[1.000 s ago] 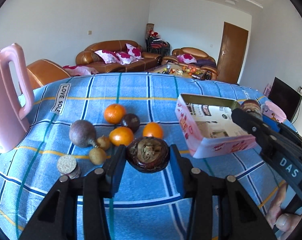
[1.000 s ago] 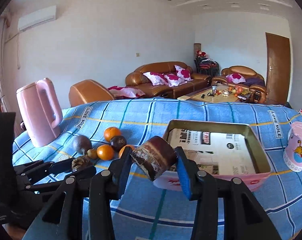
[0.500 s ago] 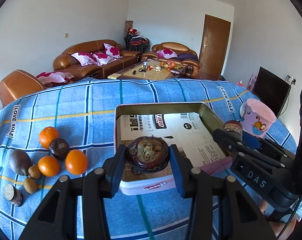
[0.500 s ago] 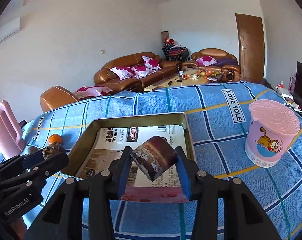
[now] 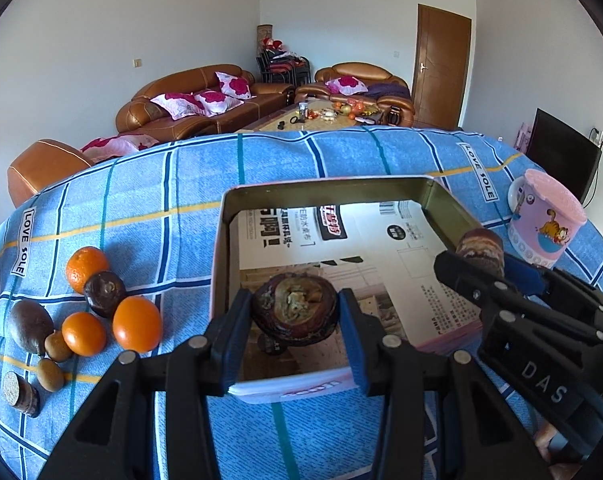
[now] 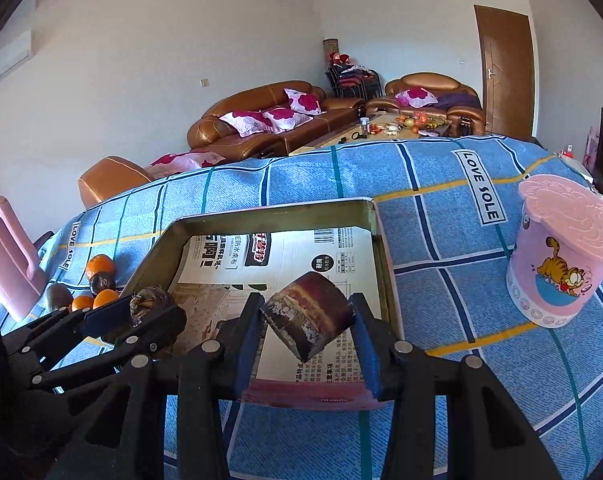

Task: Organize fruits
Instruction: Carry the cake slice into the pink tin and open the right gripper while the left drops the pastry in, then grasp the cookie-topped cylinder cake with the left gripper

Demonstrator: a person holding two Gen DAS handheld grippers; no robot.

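Left gripper [image 5: 295,316] fingers clamp a dark round fruit [image 5: 295,314] over the tin tray [image 5: 221,256], near edge. Right gripper [image 6: 307,326] fingers grip a brown cylindrical piece [image 6: 307,316] over the tray's right side.

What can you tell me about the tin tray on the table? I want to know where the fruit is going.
The tin tray is a shallow rectangular box with dull gold inner walls and a pink outside bearing print. A sheet of printed paper lines its floor, and no fruit lies on it. It rests flat on the blue checked tablecloth, right of the loose fruit pile in the left wrist view. Both grippers hover above its near end, each clamping a dark brown piece; neither visibly touches the tray.
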